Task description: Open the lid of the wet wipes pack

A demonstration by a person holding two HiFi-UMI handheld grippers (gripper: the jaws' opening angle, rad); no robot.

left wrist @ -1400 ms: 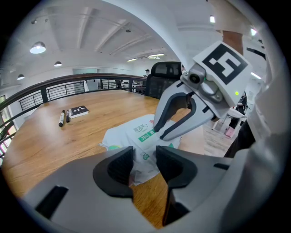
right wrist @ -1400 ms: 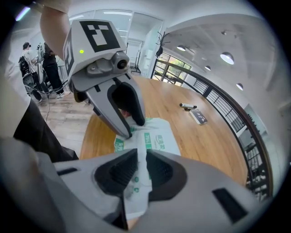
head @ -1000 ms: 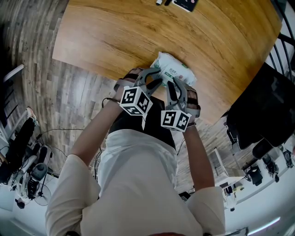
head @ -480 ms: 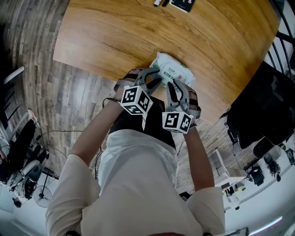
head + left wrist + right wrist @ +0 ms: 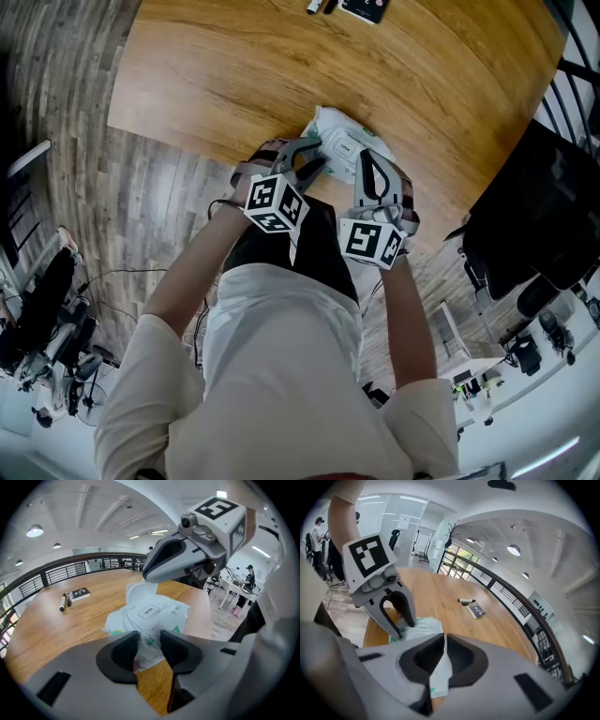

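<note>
White film is nipped flat between the jaws of your right gripper (image 5: 443, 640), which have closed to a sliver on it. In the left gripper view that film is a thin flap (image 5: 140, 591) standing up from the far end of the wet wipes pack (image 5: 154, 616), just above the panel printed OPEN (image 5: 149, 612). It looks to be the lid's pull edge, though you can't rule out the pack's end seal from these views. The panel itself lies down on the pack, so count the lid as barely started.

Your left gripper (image 5: 149, 649) has its jaws drawn in on the crumpled near end of the pack, low in the centre of its own view. That hold looks like the anchor: a soft pack would simply follow the flap upward if nothing pinned it. With one end clamped and the other pulled, the film between can take tension and the adhesive can part.

Seen from the head view, the pack sits just above the middle of the frame, at the near edge of the wooden table (image 5: 234, 75), close in front of you. Two markers (image 5: 64, 602) and a small notebook (image 5: 79, 594) lie well apart from it, at the top edge of the head view and out of your way.
</note>
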